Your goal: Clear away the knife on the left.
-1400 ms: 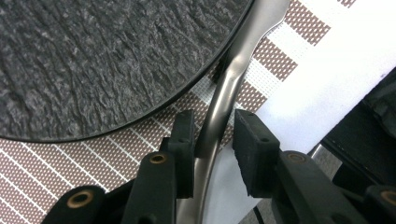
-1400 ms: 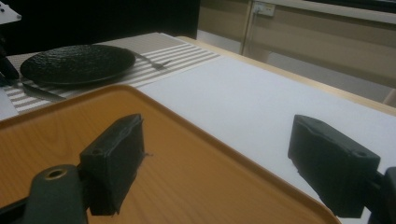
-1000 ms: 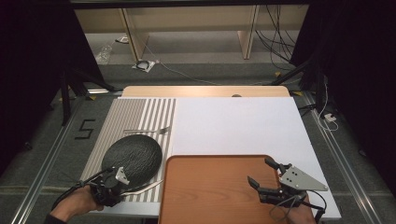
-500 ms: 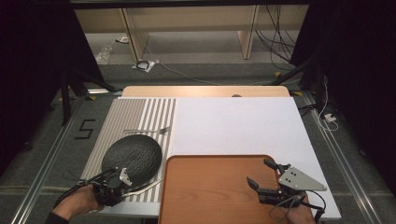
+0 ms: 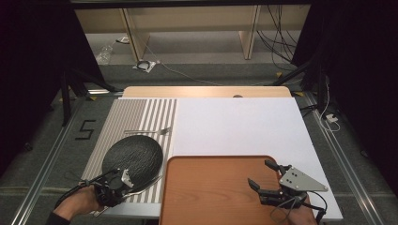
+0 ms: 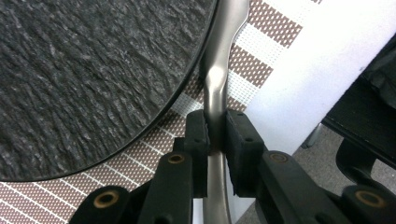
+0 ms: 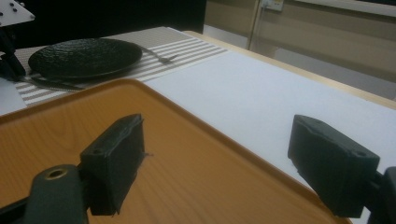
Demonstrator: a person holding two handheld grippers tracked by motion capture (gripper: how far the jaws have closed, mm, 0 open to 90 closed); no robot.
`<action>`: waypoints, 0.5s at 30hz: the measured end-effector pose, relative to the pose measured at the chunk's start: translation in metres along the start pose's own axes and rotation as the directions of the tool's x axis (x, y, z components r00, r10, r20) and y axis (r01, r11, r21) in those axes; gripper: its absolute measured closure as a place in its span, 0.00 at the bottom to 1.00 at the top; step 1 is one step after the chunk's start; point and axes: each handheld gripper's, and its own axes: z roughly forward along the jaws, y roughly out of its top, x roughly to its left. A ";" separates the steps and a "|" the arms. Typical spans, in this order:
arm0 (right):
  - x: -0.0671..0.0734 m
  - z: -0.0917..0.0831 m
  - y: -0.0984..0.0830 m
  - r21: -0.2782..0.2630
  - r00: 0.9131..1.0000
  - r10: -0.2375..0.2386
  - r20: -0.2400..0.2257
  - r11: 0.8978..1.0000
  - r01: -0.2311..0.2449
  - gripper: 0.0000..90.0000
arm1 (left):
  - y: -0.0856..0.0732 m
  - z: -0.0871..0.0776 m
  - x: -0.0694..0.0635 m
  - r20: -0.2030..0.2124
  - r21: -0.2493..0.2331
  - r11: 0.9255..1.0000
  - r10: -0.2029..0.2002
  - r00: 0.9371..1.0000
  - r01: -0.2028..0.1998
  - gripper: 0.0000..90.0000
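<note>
While I hold both hands steady, the left hand-held gripper (image 6: 215, 140) is clenched on the handle of a metal utensil (image 6: 219, 70); its jaws have just been closing, and both pads now press the handle from either side. From this hand-held gripper the handle runs straight ahead and bends just past the pads, along the rim of the black plate (image 6: 93, 79), which lies ahead and to the left of the jaws. Below the jaws lies the striped placemat (image 6: 252, 70), and the plate rests on it. Which kind of utensil it is I cannot tell, since its working end is out of frame.

On the high view, the left hand-held gripper (image 5: 123, 180) sits at the near edge of the plate (image 5: 133, 154), low over the placemat (image 5: 141, 117). A fork (image 5: 150, 131) lies on the placemat beyond the plate, well apart from the jaws.

The right hand-held gripper (image 5: 265, 176) is released: its jaws stand wide with nothing between them. It hovers over the near right corner of the wooden tray (image 5: 211, 187). In the right gripper view the tray (image 7: 187, 163) lies directly below the jaws, with the white tabletop (image 7: 261, 98) ahead of them.
</note>
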 end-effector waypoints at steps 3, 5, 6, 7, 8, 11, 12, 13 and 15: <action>0.000 0.000 0.000 0.006 1.000 -0.001 -0.001 1.000 0.001 0.22 | -0.001 -0.001 -0.001 -0.004 -0.003 1.000 -0.005 1.000 0.005 0.88; 0.000 0.000 0.000 0.007 1.000 0.004 -0.002 1.000 -0.004 0.22 | -0.001 -0.003 -0.002 -0.009 -0.006 1.000 -0.003 1.000 0.002 0.88; 0.000 0.000 0.000 0.007 1.000 0.004 -0.002 1.000 -0.004 0.22 | -0.001 -0.004 -0.003 -0.008 -0.010 1.000 -0.004 1.000 0.004 0.89; 0.000 0.000 0.000 0.007 1.000 0.004 -0.002 1.000 -0.004 0.22 | -0.002 -0.005 -0.003 -0.007 -0.013 1.000 -0.002 1.000 0.002 0.89; 0.000 0.000 0.000 0.007 1.000 0.005 -0.002 1.000 -0.005 0.22 | -0.002 -0.006 -0.004 -0.005 -0.011 1.000 0.002 1.000 -0.002 0.89; 0.000 0.000 0.000 0.009 1.000 0.003 -0.002 1.000 -0.003 0.22 | -0.001 -0.007 -0.006 -0.006 -0.011 1.000 0.008 1.000 -0.008 0.89; 0.001 0.000 0.000 0.010 1.000 0.002 -0.003 1.000 -0.002 0.22 | -0.001 -0.008 -0.007 -0.005 -0.014 1.000 0.010 1.000 -0.010 0.89; 0.001 0.000 0.000 0.009 1.000 0.003 -0.003 1.000 -0.003 0.22 | 0.000 -0.009 -0.008 -0.004 -0.016 1.000 0.013 1.000 -0.013 0.89; 0.000 0.000 0.000 0.009 1.000 0.003 -0.003 1.000 -0.003 0.22 | 0.001 -0.011 -0.010 -0.001 -0.027 0.999 0.020 1.000 -0.020 0.89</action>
